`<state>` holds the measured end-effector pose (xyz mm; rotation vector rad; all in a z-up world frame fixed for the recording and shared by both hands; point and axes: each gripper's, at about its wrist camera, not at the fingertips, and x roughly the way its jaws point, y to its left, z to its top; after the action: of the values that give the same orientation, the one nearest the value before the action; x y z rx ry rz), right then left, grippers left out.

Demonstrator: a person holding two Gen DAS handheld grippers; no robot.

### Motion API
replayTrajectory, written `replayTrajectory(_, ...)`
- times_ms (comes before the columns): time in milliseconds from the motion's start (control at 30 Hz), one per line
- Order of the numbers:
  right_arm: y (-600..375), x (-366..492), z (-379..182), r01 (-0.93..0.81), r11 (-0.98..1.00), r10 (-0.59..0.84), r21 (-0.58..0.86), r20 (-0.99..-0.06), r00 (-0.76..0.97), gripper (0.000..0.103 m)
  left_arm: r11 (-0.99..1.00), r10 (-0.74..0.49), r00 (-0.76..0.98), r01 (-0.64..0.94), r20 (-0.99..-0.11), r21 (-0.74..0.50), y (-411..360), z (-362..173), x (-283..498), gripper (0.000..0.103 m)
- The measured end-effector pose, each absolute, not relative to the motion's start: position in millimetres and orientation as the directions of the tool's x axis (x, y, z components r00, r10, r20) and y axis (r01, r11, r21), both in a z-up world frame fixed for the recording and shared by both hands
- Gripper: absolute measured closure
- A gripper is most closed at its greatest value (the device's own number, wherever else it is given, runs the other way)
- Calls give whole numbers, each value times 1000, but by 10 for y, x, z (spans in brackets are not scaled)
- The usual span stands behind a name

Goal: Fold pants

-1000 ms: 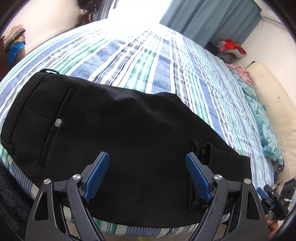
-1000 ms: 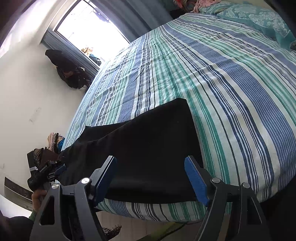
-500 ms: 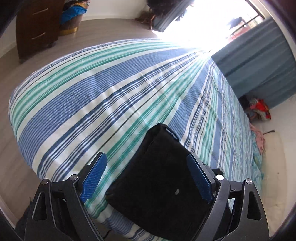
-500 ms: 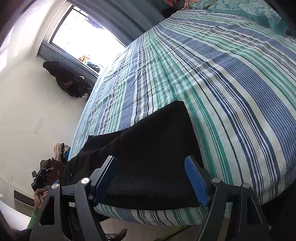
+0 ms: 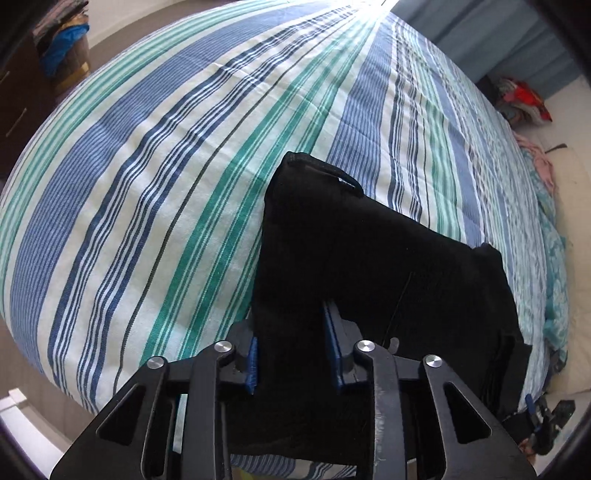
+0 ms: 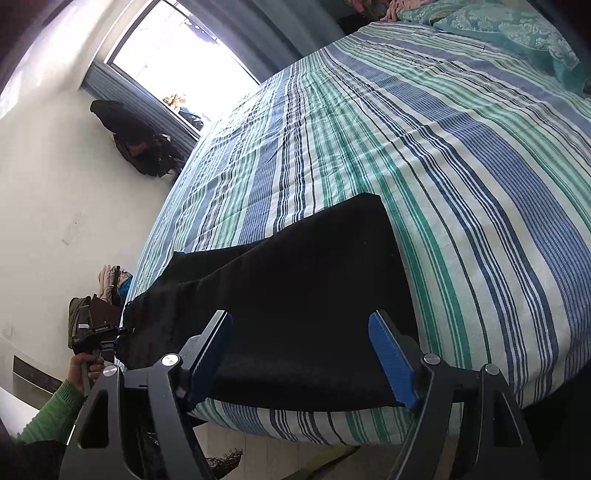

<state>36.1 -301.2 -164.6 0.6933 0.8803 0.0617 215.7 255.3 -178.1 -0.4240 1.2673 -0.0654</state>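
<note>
While left claw [image 5: 291,354] clamps black pants [image 5: 369,266] on striped bed [image 5: 147,184], right claw [image 6: 299,354] hovers spread apart over pants' other end.

Pants [image 5: 369,266] hem beneath left tongs [image 5: 293,354]

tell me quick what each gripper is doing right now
Left gripper: shut on the black pants.
Right gripper: open, holding nothing, above the pants' edge.

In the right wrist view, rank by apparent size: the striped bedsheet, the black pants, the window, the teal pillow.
1. Striped bedsheet
2. Black pants
3. Window and teal pillow: they look similar, and the frame's edge cuts off the pillow, so unranked.
</note>
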Motion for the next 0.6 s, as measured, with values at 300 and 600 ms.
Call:
replayTrajectory(300, -3066, 384, -1649, 224, 762, 334, 608, -665, 668, 26, 772, -583, 442, 41, -682, -634, 1733, -524, 1764, 90)
replayTrajectory(600, -3115, 329, -1634, 230, 743, 335, 628, -647, 685, 27, 692, -721, 198, 251, -664, -677, -436, -907, 1678, 95)
